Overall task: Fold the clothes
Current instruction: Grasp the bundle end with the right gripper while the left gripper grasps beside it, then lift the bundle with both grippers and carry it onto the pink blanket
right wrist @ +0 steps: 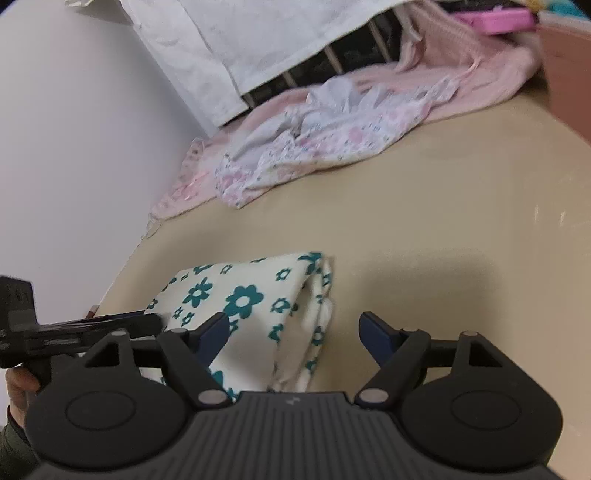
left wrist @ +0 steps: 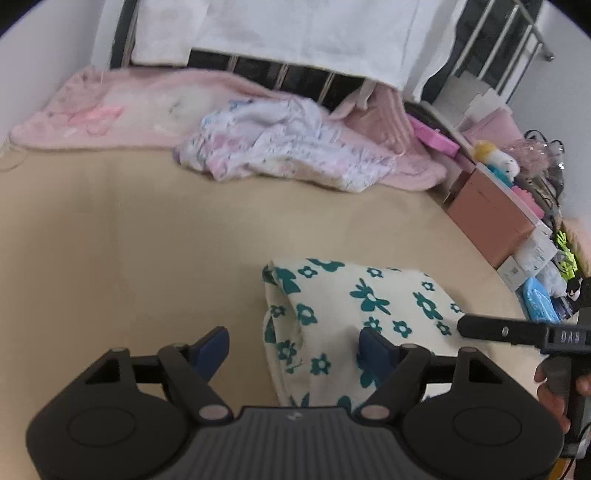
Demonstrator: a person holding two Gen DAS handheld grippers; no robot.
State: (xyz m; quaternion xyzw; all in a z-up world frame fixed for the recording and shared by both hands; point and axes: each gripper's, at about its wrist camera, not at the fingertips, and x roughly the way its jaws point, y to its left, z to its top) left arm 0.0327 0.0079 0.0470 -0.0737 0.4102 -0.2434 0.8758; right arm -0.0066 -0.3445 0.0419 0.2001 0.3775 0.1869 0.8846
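Note:
A folded cream cloth with teal flowers (left wrist: 354,310) lies on the beige bed sheet (left wrist: 147,236). My left gripper (left wrist: 295,345) is open above the cloth's left folded edge, its pads clear of the fabric. In the right wrist view the same cloth (right wrist: 251,306) lies low in the middle, and my right gripper (right wrist: 293,330) stands open over its right folded edge, nothing pinched. The right gripper's finger (left wrist: 498,330) reaches in over the cloth's right side in the left wrist view. The left gripper's finger (right wrist: 92,328) shows at the cloth's left in the right wrist view.
A crumpled pink-and-white floral garment (left wrist: 280,147) lies on a pink blanket (left wrist: 110,110) at the back of the bed. A white cloth (left wrist: 295,33) hangs over the dark headboard. Boxes and toys (left wrist: 498,206) crowd the right edge. A white wall (right wrist: 74,147) runs along the left.

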